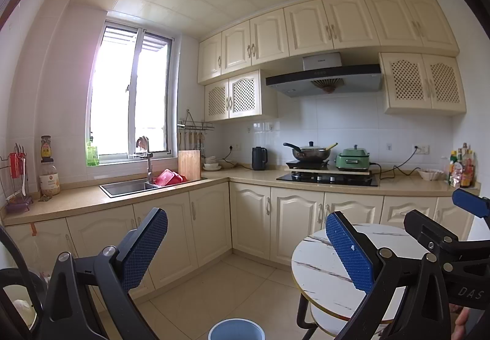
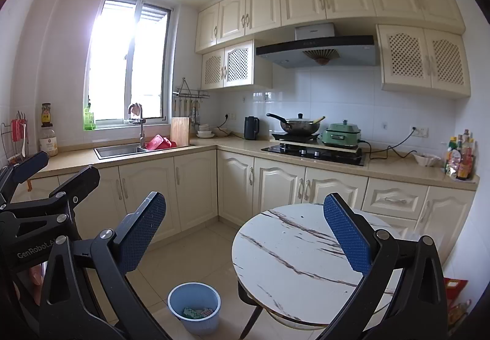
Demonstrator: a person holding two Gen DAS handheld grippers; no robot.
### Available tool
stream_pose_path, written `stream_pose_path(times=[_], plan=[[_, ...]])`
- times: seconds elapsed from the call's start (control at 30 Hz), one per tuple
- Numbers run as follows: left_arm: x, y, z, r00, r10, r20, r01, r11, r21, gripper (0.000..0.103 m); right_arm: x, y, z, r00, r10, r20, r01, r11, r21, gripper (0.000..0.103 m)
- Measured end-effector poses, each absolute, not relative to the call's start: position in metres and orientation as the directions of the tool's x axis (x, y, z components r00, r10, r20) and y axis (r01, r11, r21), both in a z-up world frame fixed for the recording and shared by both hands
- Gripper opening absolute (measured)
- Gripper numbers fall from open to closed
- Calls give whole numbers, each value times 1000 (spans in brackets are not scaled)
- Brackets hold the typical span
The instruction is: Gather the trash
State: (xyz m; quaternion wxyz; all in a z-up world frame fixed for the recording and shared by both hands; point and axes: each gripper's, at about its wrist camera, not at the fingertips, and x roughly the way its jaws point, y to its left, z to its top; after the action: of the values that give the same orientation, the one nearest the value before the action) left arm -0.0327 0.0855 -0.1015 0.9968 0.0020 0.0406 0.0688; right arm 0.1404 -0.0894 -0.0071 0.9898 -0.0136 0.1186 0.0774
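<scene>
we hold both hand-held grippers, left [image 1: 246, 251] and right [image 2: 245, 231], spread apart, gripping nothing | blue bin [image 2: 194, 306] with scraps beside round surface [image 2: 294, 260]

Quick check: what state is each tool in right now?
Left tool: open, holding nothing.
Right tool: open, holding nothing.

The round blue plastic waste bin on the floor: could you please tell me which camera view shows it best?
The right wrist view: the round blue plastic waste bin shows whole, with scraps visible inside. The left wrist view catches only its upper rim at the bottom edge.
</scene>
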Motion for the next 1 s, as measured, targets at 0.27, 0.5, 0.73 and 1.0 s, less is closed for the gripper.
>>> stream_pose_path(times=[0.27,0.5,0.73,1.0], plan=[[-31,90,-100,988,135,-80,-134,991,10,102,140,-90,-7,960,150,-236,-156,988,-8,103],[-27,95,-94,988,129,-82,-128,992,12,102,142,-89,-8,960,151,-238,-157,988,-9,103],[-24,100,-91,988,127,-83,-126,992,13,102,143,-90,-9,959,148,-240,-155,988,-9,103],[-20,106,-85,989,119,-86,-118,993,17,102,144,-91,-9,960,146,-240,-152,988,-9,103]])
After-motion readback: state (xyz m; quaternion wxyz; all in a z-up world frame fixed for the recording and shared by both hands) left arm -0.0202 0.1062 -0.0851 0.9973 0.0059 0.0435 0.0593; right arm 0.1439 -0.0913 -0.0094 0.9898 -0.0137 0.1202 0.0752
